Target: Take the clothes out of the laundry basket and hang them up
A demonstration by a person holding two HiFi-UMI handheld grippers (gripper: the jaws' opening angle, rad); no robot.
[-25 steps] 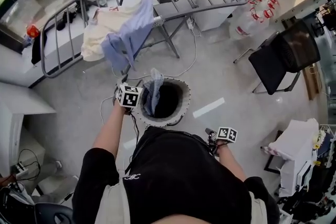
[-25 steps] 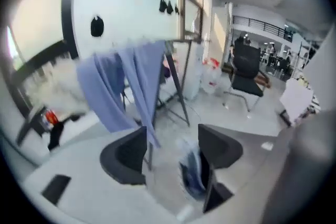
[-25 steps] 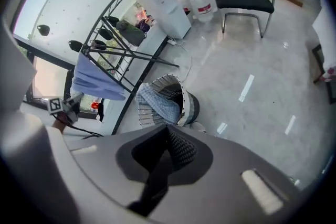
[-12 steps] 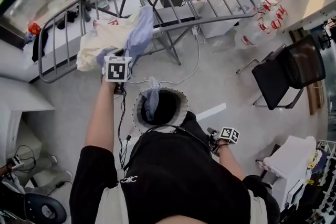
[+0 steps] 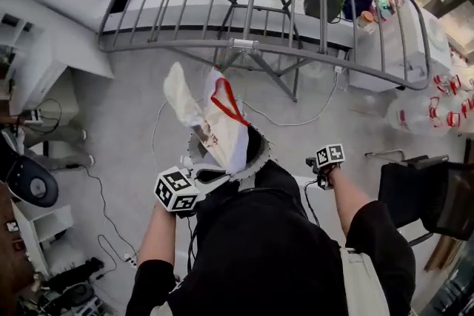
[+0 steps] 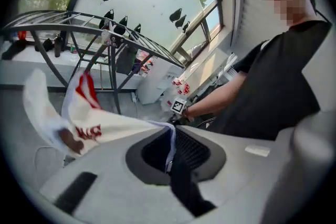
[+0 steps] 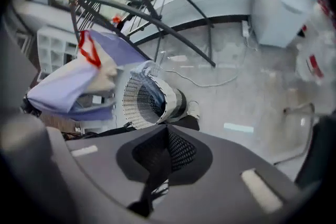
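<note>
The left gripper (image 6: pixel 170 149) had its fingers closed on an edge of a white shirt (image 5: pixel 222 126) with red trim. The shirt was out of the laundry basket (image 7: pixel 149 99) and hung in the air just above its rim. From the fingers, its long axis ran toward the far left, in the direction of the drying rack (image 5: pixel 252 44). The rack stood far from the basket, with its bars running left to right, and the shirt did not touch it. The right gripper (image 7: pixel 165 139) was at the right of the basket, apart from the shirt, with its fingers pressed together on nothing. I judged that the right one would have to take the free end to spread the shirt. The shirt and the person's body hid most of the basket in the head view. The right gripper view showed some bluish cloth at the rim, but how much was inside I could not tell.
</note>
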